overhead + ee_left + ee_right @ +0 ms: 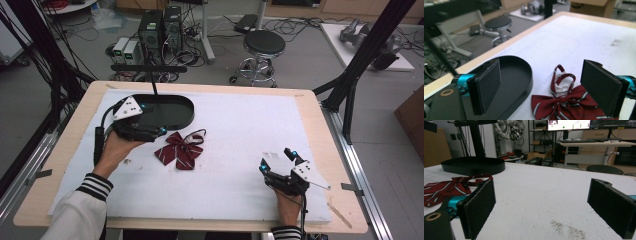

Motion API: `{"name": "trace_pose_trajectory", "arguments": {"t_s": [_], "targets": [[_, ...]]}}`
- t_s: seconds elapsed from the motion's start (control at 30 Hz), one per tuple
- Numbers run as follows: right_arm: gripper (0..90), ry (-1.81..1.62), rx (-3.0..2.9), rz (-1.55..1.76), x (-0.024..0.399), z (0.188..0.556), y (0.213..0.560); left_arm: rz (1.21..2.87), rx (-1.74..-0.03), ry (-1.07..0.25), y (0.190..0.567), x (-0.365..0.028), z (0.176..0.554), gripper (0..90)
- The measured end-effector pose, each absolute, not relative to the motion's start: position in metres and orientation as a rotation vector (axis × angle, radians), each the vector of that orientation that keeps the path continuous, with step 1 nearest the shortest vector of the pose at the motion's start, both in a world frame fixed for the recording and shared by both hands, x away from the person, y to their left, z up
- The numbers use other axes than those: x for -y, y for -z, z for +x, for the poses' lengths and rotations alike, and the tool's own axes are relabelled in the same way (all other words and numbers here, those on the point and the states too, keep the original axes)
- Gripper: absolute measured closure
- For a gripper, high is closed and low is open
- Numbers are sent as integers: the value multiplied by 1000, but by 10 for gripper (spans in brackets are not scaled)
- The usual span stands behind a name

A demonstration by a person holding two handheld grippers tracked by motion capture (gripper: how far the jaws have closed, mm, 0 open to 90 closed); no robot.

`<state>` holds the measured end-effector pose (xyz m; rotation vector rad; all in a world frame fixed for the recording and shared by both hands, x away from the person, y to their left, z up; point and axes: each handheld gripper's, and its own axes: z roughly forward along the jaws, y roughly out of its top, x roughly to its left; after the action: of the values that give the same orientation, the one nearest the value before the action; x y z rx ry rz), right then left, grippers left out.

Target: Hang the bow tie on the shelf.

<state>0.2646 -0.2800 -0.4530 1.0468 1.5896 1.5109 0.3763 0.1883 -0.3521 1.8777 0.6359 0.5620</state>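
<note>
Table [310,125] first: white sheet over a wood top, mostly bare. Black oval tray [182,107] sits at the far left, nothing in it from what I can see. Red striped bow tie [180,150] lies flat on the sheet just beside the tray's near edge, elastic loop toward the tray.

My left gripper [150,132] is over the tray's near rim, jaws spread wide and holding nothing; in the left gripper view the bow tie [564,102] lies low betw. the pads [487,85], closer to the right one. My right gripper [277,160] rests on the sheet well apart at near right — jaws likewise spread, nothing held.

Judgement: step in hand is the left-side pickup. Best to come down on the centre knot, not the wings or loop — fabric will slump otherwise. Keep the tray-side pad off the tray wall; that rim is the only obstruction. Faint smudges on the sheet, no concern.
</note>
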Motion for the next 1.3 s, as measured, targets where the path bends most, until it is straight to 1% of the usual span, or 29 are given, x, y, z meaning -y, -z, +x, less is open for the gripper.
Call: {"name": "trace_pose_trajectory", "arguments": {"t_s": [0.07,0.1,0.2,0.4,0.73,0.87,1.0,1.3], "targets": [[71,-1510,-1587,1043,280,265,453,1900,-634,-552,353,-185,379,170],[71,-1510,-1589,1046,280,265,453,1935,-630,-537,356,-177,384,170],[71,-1509,-1588,1046,280,265,453,1973,-613,-512,358,-165,390,170],[71,-1507,-1588,1044,280,265,453,2031,-592,-494,362,-147,400,177],[71,-1508,-1581,1046,280,265,453,2121,-591,-471,375,-128,412,177],[71,-1509,-1574,1059,281,265,453,2196,-601,-468,379,-113,418,179],[71,-1505,-1573,1056,280,264,453,2237,-585,-450,383,-103,422,234],[71,-1509,-1569,1054,280,263,453,2297,-613,-427,386,-94,429,297]]}}
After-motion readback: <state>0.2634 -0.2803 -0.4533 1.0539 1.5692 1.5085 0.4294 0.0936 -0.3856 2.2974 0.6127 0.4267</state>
